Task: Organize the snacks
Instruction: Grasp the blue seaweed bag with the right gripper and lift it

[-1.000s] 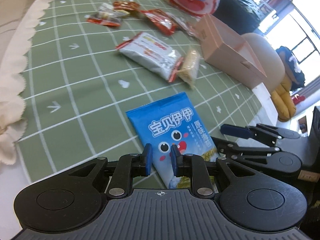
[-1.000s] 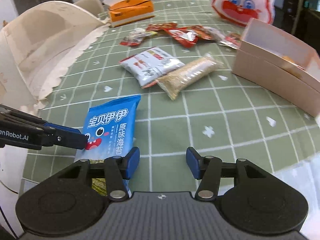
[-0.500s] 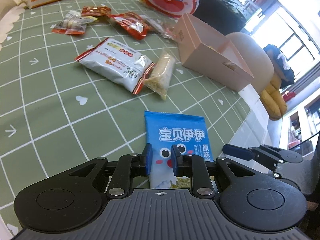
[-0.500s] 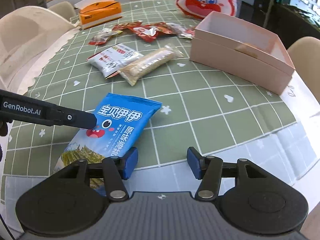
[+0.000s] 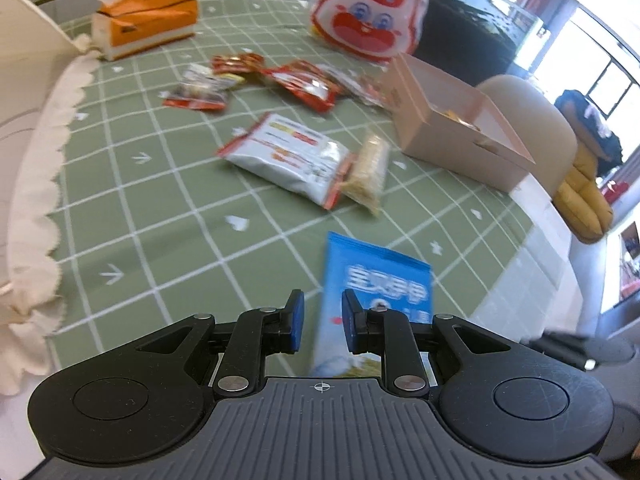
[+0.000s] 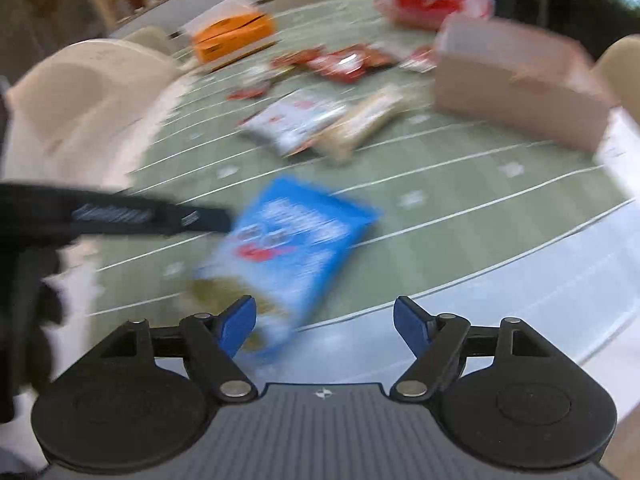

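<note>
Green checked tablecloth; left hand-held gripper pinching blue packet, right hand-held gripper wide, empty.

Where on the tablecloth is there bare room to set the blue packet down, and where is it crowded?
Bare cloth lies left of the white packet, toward the scalloped cloth edge, and in front of the pink box, right of the blue packet. It is crowded by the red snack wrappers and where the grain bar touches the white packet.

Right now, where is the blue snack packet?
The blue snack packet is near the table's front edge, between the left tool fingers, nearer than the silver packet.
</note>
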A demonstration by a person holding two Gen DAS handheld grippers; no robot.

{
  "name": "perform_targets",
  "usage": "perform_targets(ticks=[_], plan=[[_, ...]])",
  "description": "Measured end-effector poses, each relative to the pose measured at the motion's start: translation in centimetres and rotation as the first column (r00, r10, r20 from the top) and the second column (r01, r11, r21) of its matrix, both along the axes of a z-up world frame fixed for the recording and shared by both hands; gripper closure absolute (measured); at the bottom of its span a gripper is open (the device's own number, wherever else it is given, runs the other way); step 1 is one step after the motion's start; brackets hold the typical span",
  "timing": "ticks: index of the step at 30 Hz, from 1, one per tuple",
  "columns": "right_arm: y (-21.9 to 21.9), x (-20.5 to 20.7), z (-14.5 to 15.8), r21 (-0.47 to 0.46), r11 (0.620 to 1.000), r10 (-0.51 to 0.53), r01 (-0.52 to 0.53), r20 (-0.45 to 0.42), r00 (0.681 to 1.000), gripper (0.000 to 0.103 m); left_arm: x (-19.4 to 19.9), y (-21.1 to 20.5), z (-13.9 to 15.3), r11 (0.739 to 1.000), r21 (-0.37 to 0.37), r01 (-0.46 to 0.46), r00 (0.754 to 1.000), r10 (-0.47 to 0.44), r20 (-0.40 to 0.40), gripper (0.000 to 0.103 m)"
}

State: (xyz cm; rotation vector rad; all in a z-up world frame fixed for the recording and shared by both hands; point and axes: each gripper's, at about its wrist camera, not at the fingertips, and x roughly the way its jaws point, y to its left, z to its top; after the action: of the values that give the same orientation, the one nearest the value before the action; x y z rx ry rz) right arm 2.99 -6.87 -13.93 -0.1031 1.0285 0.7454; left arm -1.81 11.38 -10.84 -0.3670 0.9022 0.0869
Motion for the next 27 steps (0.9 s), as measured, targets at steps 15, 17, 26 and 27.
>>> perform_targets(ticks=[15, 17, 26, 27], plan=[[8.6, 0.1, -1.1, -0.091, 0.993, -0.075, 0.080, 0.059, 0.995, 0.013, -4.3, 4.9, 0.0, 0.979, -0.024, -0.201, 0.980, 0.201, 0.011, 0.079], [9.2, -0.1, -1.4, -0.111, 0.992, -0.051, 0.063, 0.106, 0.993, 0.010, -4.5, 5.1, -0.3, 0.978, -0.036, -0.205, 0.979, 0.206, 0.010, 0.079], [6.7, 1.5, -1.0, -0.177, 0.982, -0.027, 0.067, 0.218, 0.976, 0.018, -3.0, 4.5, -1.0, 0.986, -0.048, -0.159, 0.987, 0.159, -0.004, 0.080], [5.5, 2.1, -0.7, -0.173, 0.981, -0.048, 0.090, 0.234, 0.971, 0.018, -2.6, 4.2, -1.0, 0.988, -0.048, -0.148, 0.989, 0.148, 0.002, 0.080]])
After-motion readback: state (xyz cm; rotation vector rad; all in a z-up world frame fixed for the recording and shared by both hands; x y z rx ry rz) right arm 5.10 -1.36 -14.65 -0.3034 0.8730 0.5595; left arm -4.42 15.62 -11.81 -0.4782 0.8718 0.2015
